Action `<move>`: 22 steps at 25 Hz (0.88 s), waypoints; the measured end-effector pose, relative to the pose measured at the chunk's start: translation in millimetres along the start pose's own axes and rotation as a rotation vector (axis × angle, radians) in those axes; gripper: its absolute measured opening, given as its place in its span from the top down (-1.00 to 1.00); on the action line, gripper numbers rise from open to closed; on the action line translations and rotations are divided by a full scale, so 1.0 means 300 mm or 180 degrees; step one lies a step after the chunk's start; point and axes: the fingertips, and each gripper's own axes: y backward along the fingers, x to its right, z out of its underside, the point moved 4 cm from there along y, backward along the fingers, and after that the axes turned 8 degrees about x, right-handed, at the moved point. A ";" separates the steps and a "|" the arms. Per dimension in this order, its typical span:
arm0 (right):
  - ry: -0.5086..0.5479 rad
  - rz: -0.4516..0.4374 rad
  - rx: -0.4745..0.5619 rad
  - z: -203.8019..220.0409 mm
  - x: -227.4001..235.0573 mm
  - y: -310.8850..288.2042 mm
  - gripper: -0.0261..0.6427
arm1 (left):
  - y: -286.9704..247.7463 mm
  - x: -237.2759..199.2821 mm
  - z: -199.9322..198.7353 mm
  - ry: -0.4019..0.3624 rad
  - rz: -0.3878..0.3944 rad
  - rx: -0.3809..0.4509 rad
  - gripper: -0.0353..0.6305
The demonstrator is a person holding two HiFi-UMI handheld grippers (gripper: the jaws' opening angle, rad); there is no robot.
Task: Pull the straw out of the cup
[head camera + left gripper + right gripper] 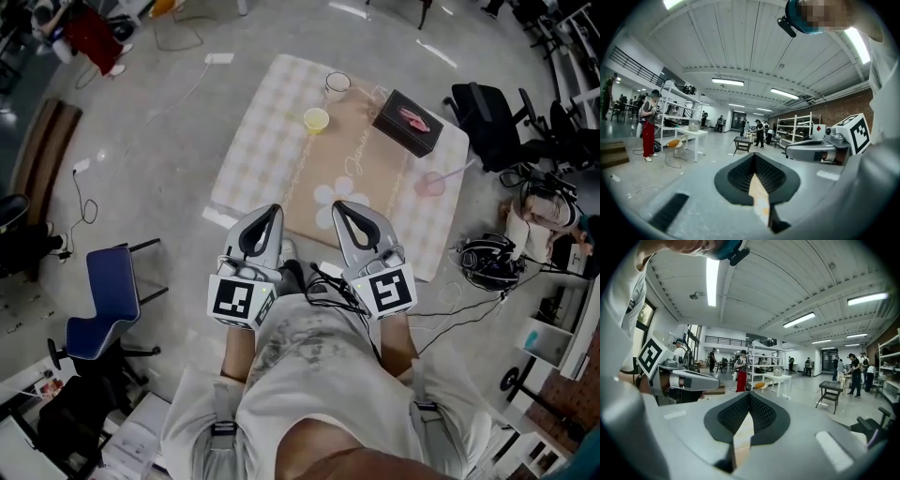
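In the head view a low table (253,150) with a checked cloth lies ahead of me. Near its right edge stands a pink cup (428,184) with a pale straw (457,171) leaning out to the right. My left gripper (274,208) and right gripper (337,204) are held side by side over the table's near edge, well short of the cup. Both point almost level, so their own views look across the room over the table. The left gripper (753,154) has its jaws shut, tips touching, with nothing between them. The right gripper (749,393) is shut and empty too.
On the cloth also stand a yellow cup (316,120), a clear cup (337,85) and a black box (408,123). A blue chair (105,305) stands at my left, a black office chair (487,120) at the far right, headphones and cables (486,257) on the floor.
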 end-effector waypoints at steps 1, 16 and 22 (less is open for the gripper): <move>0.0012 0.0016 0.0013 0.000 0.006 -0.022 0.89 | -0.015 -0.019 0.003 0.0014 0.0017 -0.0009 0.88; -0.0005 0.0273 -0.0315 0.073 0.024 -0.250 0.89 | -0.148 -0.237 0.027 0.0156 0.0291 -0.0099 0.88; -0.0042 0.0372 -0.0403 0.090 0.040 -0.274 0.89 | -0.179 -0.273 0.038 0.0194 0.0344 -0.0128 0.88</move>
